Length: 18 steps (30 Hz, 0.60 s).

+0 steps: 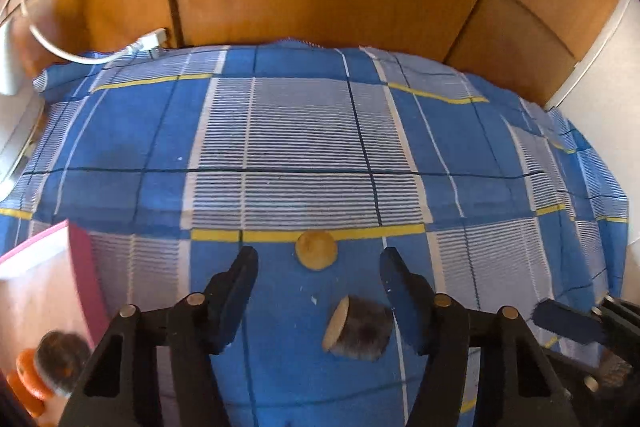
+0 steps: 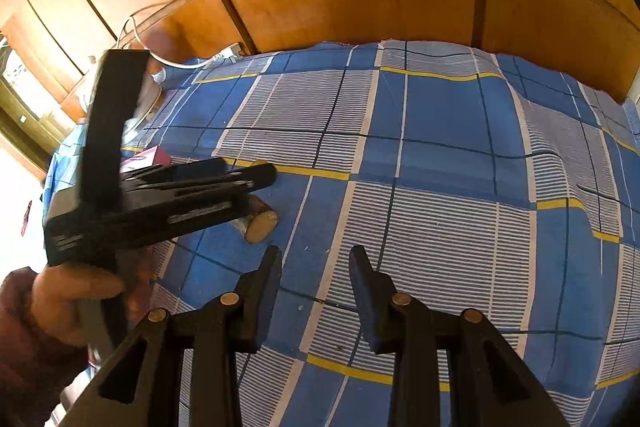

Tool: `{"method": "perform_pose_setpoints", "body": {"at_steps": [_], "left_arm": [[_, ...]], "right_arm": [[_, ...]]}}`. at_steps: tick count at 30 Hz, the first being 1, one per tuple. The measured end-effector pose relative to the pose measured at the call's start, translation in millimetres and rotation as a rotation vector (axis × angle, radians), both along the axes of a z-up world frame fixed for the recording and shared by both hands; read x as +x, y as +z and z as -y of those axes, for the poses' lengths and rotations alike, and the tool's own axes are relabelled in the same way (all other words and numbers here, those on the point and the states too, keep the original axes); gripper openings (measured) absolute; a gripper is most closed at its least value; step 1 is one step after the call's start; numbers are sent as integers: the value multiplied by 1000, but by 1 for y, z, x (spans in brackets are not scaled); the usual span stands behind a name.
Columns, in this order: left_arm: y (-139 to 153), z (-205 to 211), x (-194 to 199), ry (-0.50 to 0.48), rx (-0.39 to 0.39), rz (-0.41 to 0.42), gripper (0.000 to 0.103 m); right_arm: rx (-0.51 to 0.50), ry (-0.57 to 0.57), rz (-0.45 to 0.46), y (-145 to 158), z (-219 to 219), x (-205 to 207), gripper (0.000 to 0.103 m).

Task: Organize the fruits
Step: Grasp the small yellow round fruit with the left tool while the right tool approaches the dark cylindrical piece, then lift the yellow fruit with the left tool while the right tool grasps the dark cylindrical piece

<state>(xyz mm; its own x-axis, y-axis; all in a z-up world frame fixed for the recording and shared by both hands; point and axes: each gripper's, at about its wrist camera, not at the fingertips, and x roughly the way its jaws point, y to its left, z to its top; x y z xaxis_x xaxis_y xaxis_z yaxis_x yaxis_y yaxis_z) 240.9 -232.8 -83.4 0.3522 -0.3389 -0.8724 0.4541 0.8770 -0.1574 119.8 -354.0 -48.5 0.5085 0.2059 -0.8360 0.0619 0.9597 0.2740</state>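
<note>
Blue checked cloth (image 1: 320, 131) is spread over the work surface, and two loose toy fruit pieces are seen on it from the left wrist view: a brown half with a pale cut face (image 1: 358, 329), lying on its side, and a small round tan piece (image 1: 316, 249) just beyond it on the yellow stripe. The left gripper (image 1: 319, 287) is held above them with its jaws wide apart and nothing between them; the brown half lies low between the fingers, close to the right-hand one. A pink box (image 1: 76, 267) is seen at the lower left, with an orange fruit (image 1: 28, 379) and a grey-brown one (image 1: 60, 355) beside it. The right gripper (image 2: 316, 287) is also held apart and empty, over bare cloth, well away from the pieces; the left gripper's body and the hand (image 2: 76, 299) holding it are seen from its camera.

Collecting the brown half is judged to be the step in hand. Since that piece sits off-centre, it could be nudged by the nearer finger and rolled or pushed along the cloth before it is clamped. A rounded, fuzzy-looking surface may slip out if gripped near its edge. The cloth could be pinched and dragged if the descent is too deep, and the tan piece disturbed
</note>
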Motion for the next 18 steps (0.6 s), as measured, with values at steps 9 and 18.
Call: {"method": "perform_pose_setpoints", "body": {"at_steps": [9,18], "left_arm": [[-3,-16,1,44,-75,-23,25],[46,-72,-56,68,-142,93,25]], "right_arm": [[-12,-12,-17,-6,4,2,35],[-22,16,-51,-20,-4,4,35]]}}
